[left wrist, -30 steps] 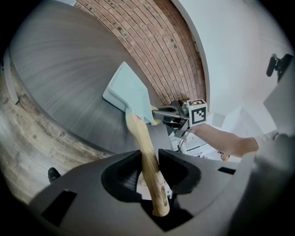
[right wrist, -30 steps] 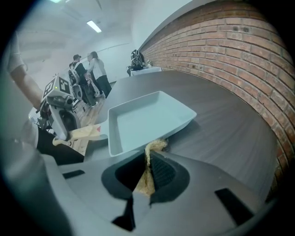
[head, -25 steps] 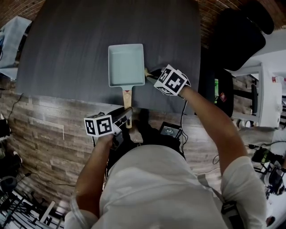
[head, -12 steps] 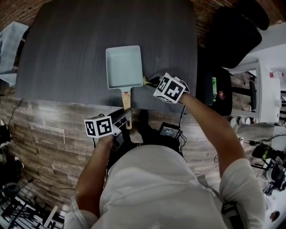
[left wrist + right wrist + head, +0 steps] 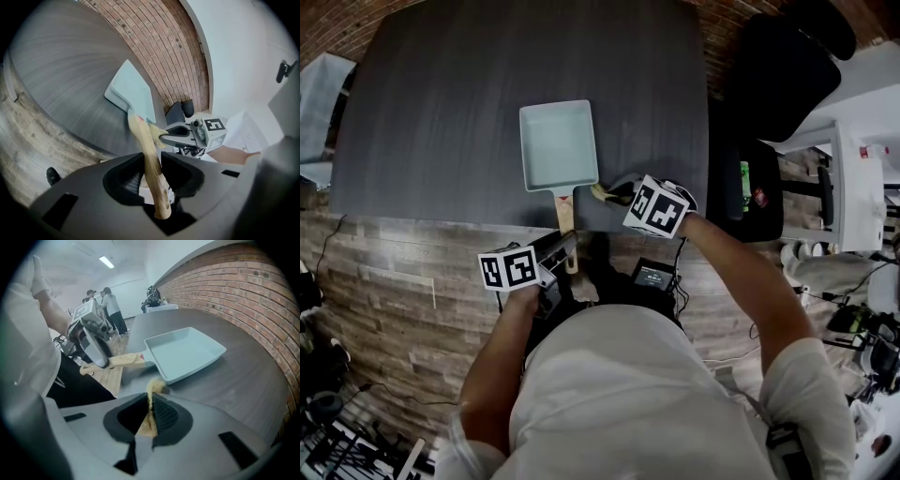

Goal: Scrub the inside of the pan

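A pale blue rectangular pan [image 5: 558, 145] lies on the dark table [image 5: 431, 103], its wooden handle [image 5: 565, 214] sticking out over the near edge. My left gripper [image 5: 561, 249] is shut on that handle [image 5: 151, 154], which runs up between the jaws to the pan [image 5: 133, 91]. My right gripper [image 5: 617, 192] hovers just right of the handle's base, outside the pan, shut on a yellowish scrub pad [image 5: 601, 192]. In the right gripper view the pad [image 5: 151, 401] is pinched between the jaws, with the pan [image 5: 185, 352] just ahead of it and the left gripper [image 5: 93, 350] on the handle [image 5: 123, 360].
A black office chair [image 5: 792, 70] stands right of the table, beside a white desk [image 5: 862, 159]. A black box [image 5: 656, 274] lies on the wood floor by the person's body. People [image 5: 111, 308] stand far off in the room. A brick wall [image 5: 243, 291] runs behind the table.
My right gripper with the pad has drawn back from the pan's right side toward the table's near edge, beside the handle's base. The left gripper has stayed on the handle.
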`<state>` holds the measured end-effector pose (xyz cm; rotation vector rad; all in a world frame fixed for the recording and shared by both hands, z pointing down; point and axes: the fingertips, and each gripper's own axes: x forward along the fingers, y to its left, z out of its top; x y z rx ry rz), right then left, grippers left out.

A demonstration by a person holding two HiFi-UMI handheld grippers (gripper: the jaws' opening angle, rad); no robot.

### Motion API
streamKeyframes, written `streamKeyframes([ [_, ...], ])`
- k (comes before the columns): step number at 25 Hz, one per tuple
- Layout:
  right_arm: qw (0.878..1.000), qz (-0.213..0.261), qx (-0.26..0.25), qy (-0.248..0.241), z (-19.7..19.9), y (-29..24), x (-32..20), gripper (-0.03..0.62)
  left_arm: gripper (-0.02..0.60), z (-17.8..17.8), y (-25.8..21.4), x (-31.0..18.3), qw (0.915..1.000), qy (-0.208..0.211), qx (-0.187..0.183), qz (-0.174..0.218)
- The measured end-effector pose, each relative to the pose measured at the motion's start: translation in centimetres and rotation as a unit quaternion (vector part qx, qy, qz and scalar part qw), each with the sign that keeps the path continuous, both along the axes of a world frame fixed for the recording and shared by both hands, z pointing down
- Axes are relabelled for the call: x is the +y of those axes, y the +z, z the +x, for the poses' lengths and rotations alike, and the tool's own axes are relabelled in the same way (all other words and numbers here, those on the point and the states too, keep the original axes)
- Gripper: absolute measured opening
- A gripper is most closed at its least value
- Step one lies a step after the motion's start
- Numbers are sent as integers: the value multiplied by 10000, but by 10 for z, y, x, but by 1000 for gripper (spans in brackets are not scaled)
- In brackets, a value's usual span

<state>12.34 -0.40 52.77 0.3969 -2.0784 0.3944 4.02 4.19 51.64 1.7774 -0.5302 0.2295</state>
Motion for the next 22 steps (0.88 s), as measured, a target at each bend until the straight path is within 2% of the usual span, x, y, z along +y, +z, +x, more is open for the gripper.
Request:
streamKeyframes([
  [5,9995,98,-7,-307,-23,-10,8,37,121,1,0,0,10000,49,31,-5],
  [8,9994,131,38,-324,-38,-9,0,37,121,2,0,0,9999,94,33,-22],
  [22,9958,184,502,738,-6,4,-16,37,118,-1,-1,5,9979,613,204,-64],
])
